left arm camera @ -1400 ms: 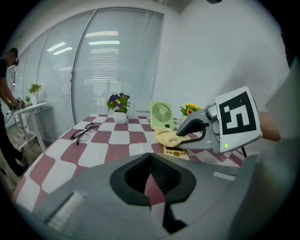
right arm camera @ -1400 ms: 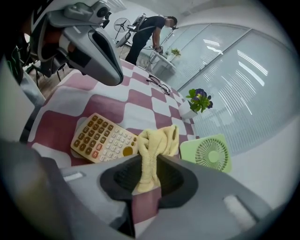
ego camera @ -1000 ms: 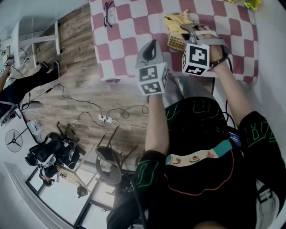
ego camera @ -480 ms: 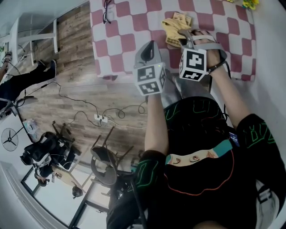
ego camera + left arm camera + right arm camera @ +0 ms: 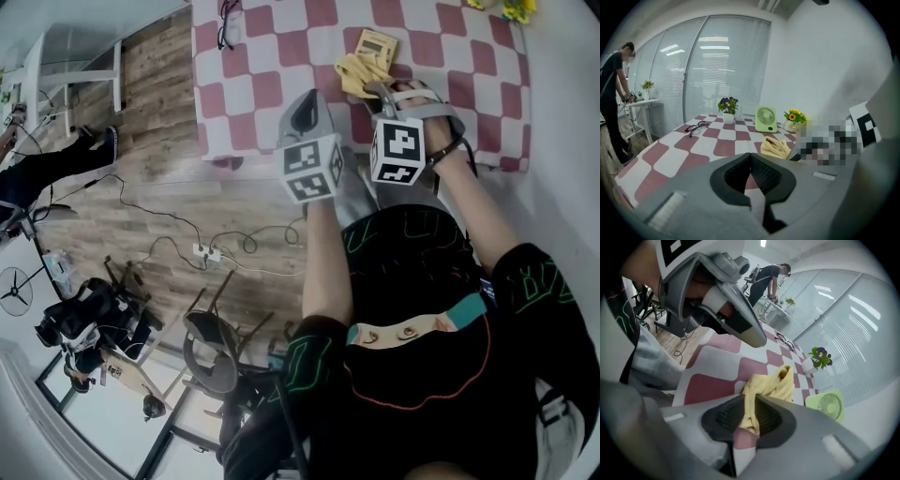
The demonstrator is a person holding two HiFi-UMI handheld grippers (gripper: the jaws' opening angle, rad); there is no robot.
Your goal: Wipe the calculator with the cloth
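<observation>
Yellow cloth (image 5: 769, 386) (bunched up) pinched in my right hand-held gripper (image 5: 747, 414) over the table (image 5: 281, 58); tan calculator (image 5: 377, 44) flat just beside it.

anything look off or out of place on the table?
Nothing spilled or damaged. The yellow cloth is bunched up, pinched in the right gripper's jaws. The calculator lies skewed to the checks of the tablecloth, right by the cloth. Minor; nothing else stands out.

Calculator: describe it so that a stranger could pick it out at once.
Start at the table with the red-and-white checked cover, seen in the head view. Near its middle lies a crumpled yellow cloth; the calculator lies flat just beyond it. It is the only flat, tan rectangle there.
</observation>
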